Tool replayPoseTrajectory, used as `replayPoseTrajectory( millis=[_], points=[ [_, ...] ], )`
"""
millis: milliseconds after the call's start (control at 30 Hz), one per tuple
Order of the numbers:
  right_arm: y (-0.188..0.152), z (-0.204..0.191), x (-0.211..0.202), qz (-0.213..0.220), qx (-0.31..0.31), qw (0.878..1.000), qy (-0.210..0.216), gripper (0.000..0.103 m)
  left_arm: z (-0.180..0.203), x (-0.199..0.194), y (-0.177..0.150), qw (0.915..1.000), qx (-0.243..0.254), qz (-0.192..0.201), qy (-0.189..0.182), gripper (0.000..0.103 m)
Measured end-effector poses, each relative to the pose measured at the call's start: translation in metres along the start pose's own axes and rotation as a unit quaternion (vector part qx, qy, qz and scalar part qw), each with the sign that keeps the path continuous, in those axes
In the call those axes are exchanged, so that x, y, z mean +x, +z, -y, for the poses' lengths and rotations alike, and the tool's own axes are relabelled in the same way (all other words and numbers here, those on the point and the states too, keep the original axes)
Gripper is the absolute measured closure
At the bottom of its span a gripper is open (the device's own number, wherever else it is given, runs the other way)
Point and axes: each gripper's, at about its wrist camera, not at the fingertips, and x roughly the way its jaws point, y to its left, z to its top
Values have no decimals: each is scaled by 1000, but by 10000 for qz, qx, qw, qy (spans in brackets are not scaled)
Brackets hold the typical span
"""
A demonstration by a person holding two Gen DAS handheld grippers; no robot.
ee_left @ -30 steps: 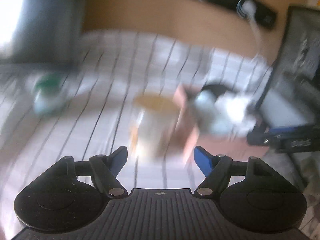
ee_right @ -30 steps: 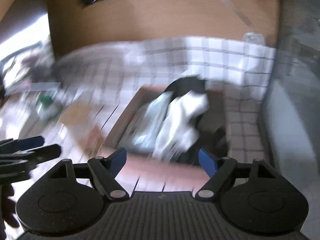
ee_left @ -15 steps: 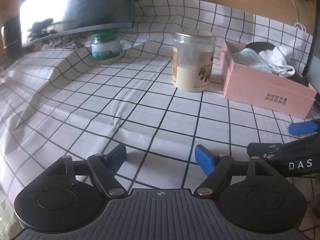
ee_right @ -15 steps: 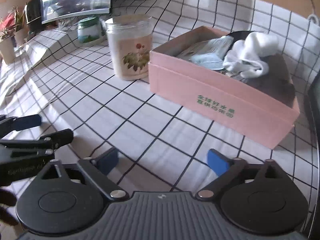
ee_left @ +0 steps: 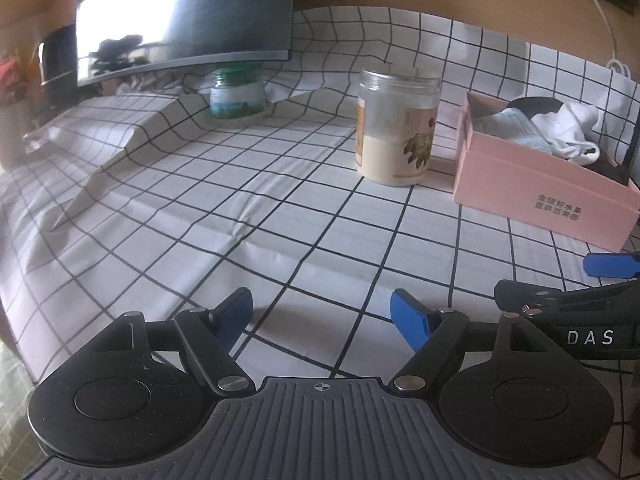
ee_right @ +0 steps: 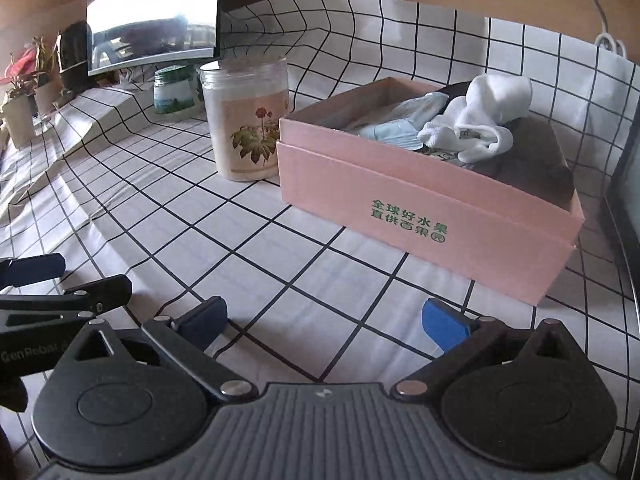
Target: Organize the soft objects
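Both grippers, left gripper [ee_left: 322, 306] and right gripper [ee_right: 324, 318], hover spread wide, empty, over the bench [ee_right: 256, 268]. White sock [ee_right: 488, 116] and wipes pack [ee_right: 400, 122] sit in the pink box [ee_right: 420, 208]. Looks done; next, retreat or recheck.

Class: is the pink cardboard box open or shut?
Open: the pink cardboard box has no lid on, and a white sock shows inside.

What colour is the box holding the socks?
Pink box, green lettering on its side; clearest in the right wrist view.
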Motion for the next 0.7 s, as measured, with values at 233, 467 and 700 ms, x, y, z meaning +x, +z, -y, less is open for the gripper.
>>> replayPoseTrajectory(
  millis=[233,467,700],
  points=[
    [0,1,1,74,21,10000,-12,0,0,-1,0,10000,-2,8,4,21],
    [0,1,1,74,21,10000,-12,0,0,-1,0,10000,1,6,1,21],
    [0,0,1,75,21,10000,-12,0,0,-1,0,10000,4,7,-7,21]
  ],
)
